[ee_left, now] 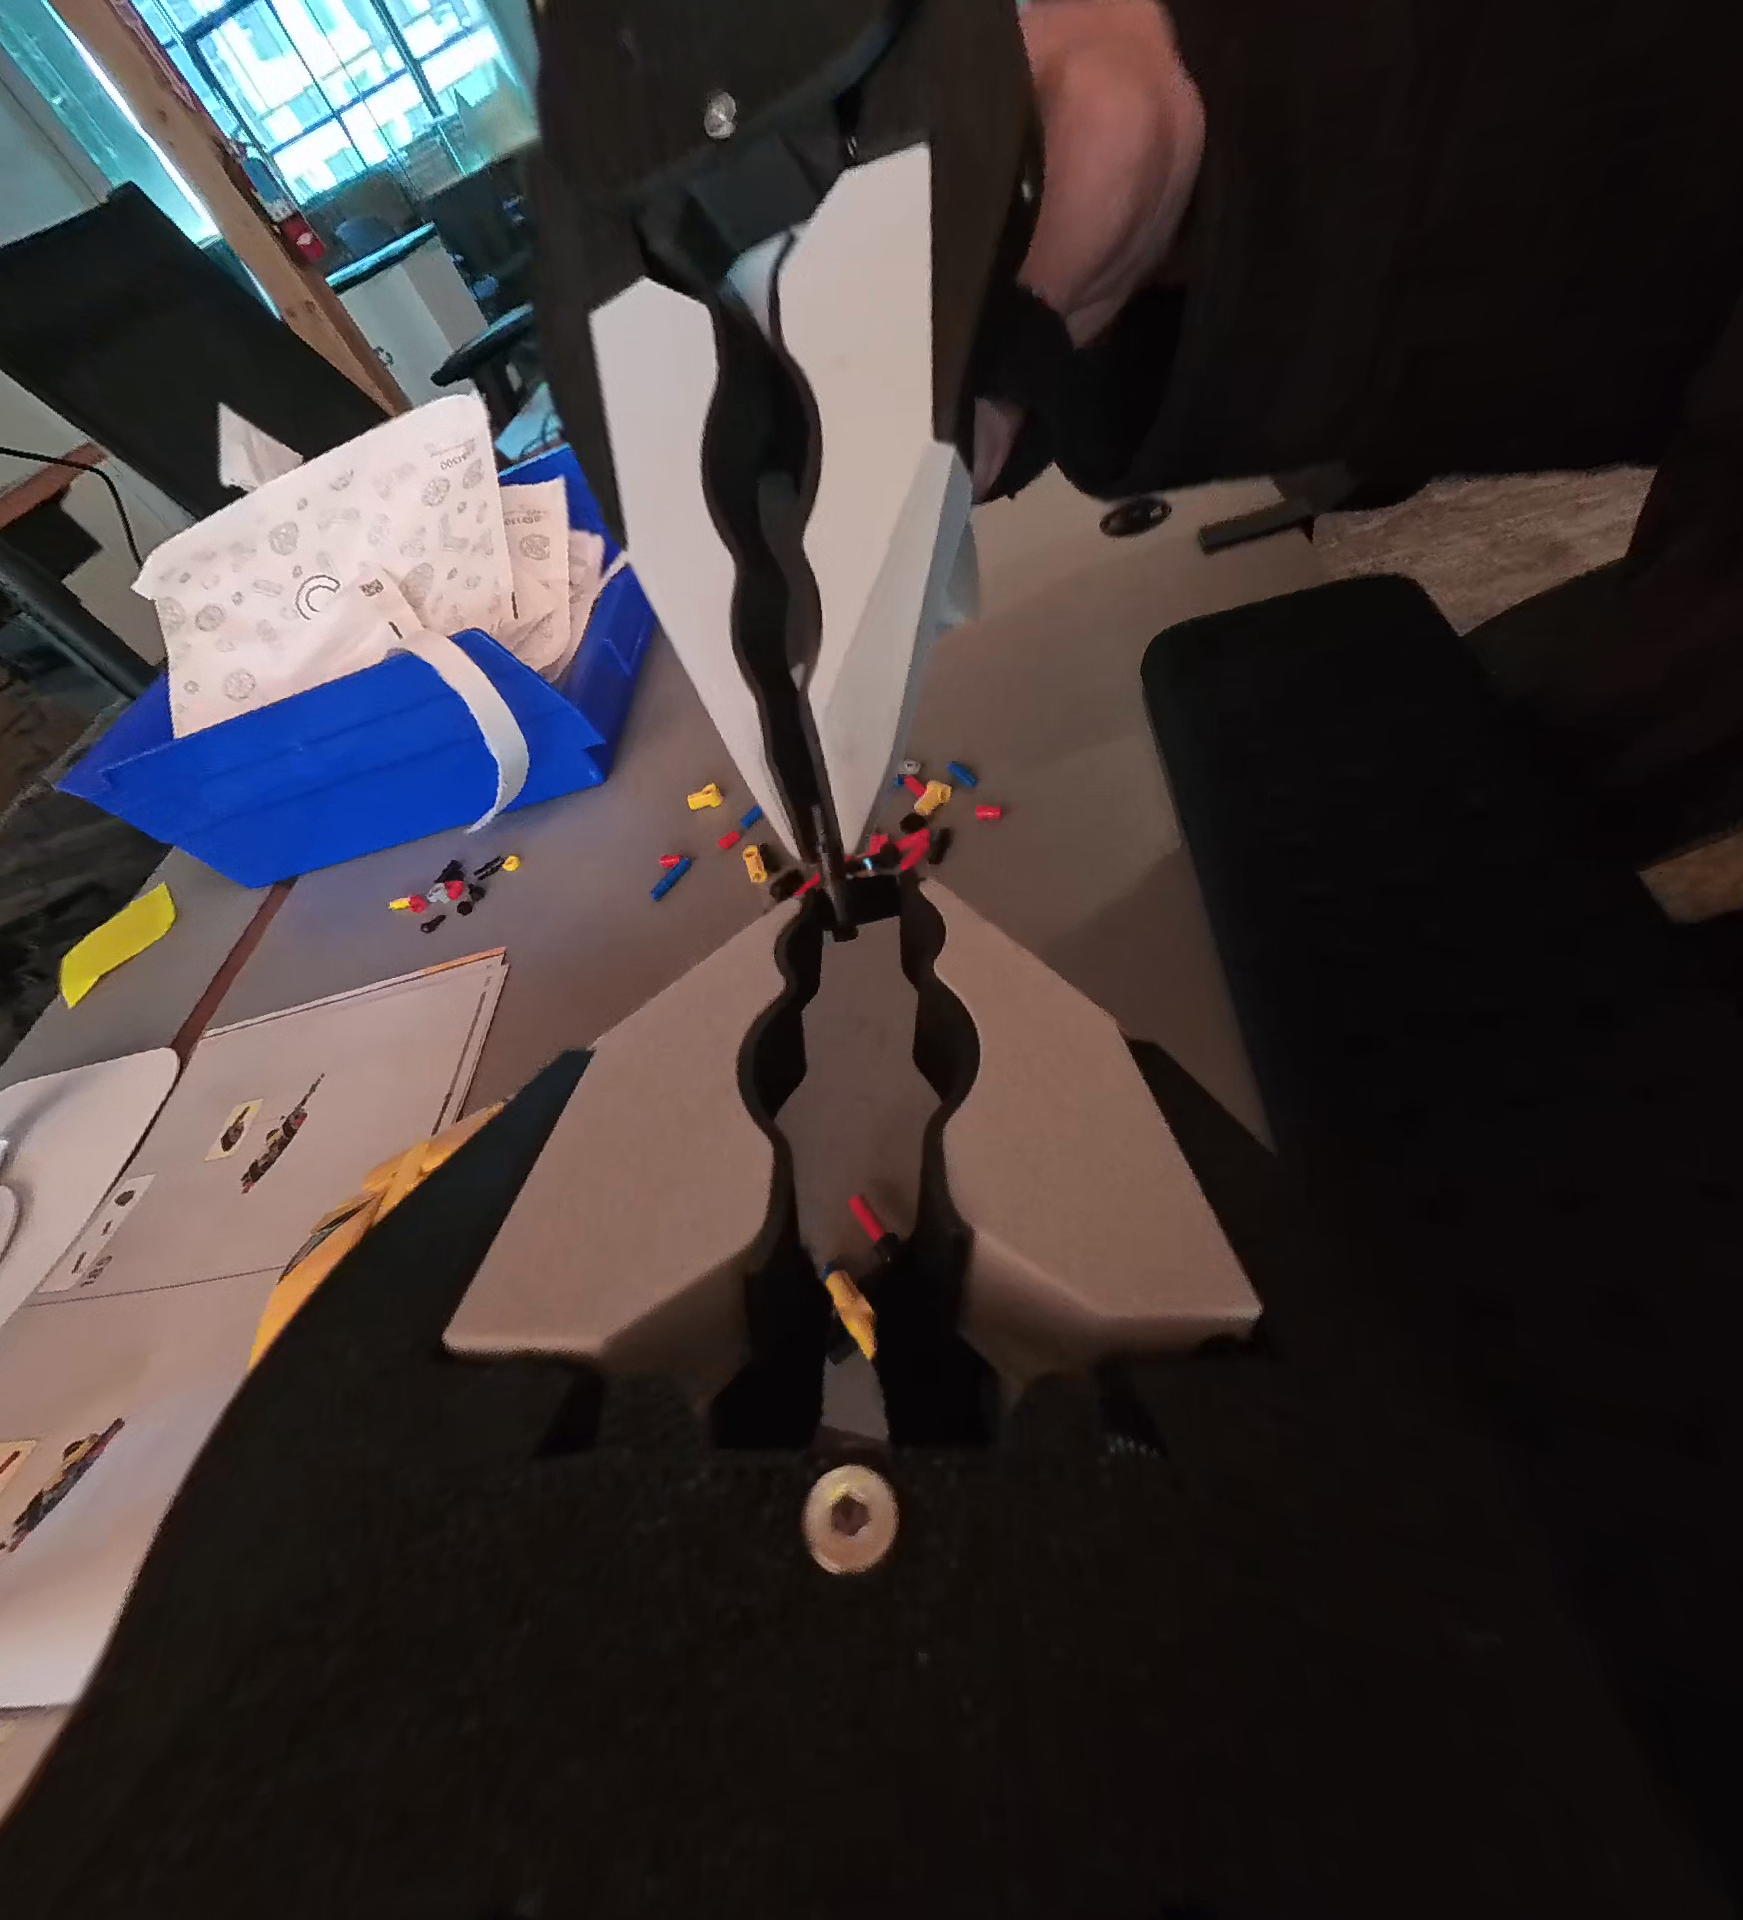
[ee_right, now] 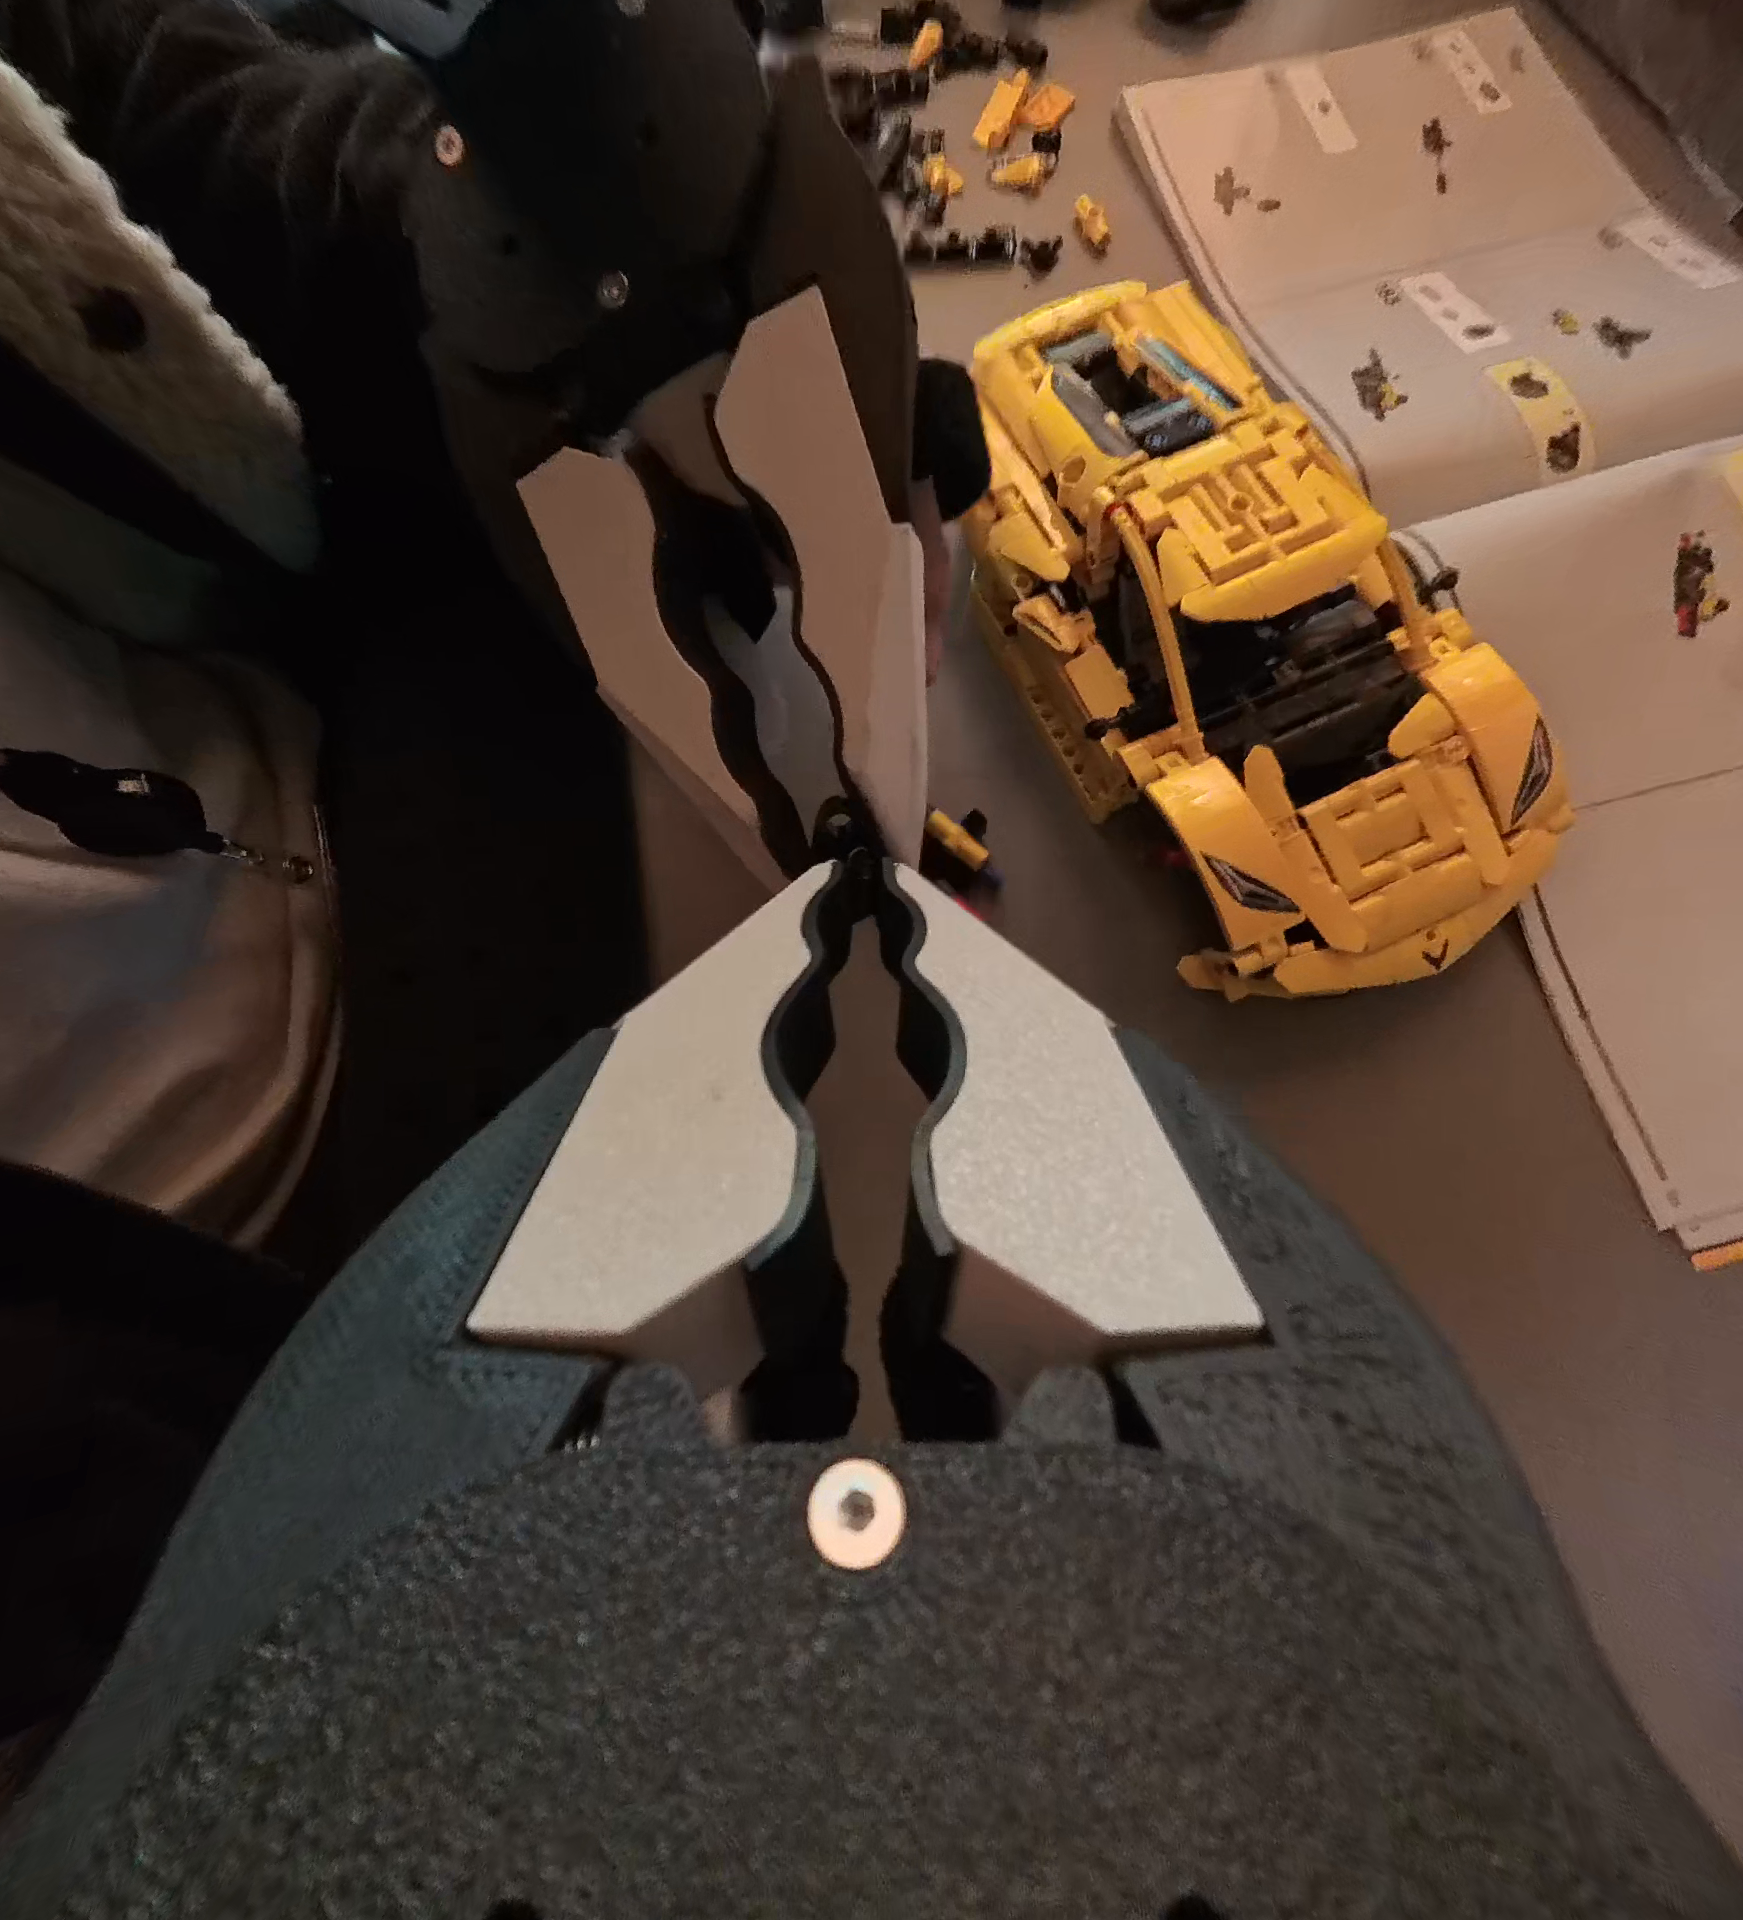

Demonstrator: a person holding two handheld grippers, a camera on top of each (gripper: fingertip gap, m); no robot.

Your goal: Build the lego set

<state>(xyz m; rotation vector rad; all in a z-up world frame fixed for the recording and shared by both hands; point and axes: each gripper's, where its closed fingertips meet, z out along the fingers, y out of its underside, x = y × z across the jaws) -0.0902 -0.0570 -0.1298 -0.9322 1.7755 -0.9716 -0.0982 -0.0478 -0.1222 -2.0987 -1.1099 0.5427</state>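
Grey bench carries everything, and the two claws meet tip to tip above it. The left claw is narrowed onto a small black lego piece at its tips. The right claw comes down from the far side with its fingers nearly together, gripping a thin black pin that touches that same piece. From the right wrist view, the right claw pinches the black part while the left claw points at it from the far side.

Loose red, blue, yellow and black lego pins lie scattered just beyond the meeting point, with a smaller cluster farther left. A blue bin stuffed with printed paper bags sits at the far left. The yellow lego car stands right of the claws, near them but apart, partly on the open instruction booklet. More yellow and black parts lie at the far edge. Bare bench lies between the car and the claws.
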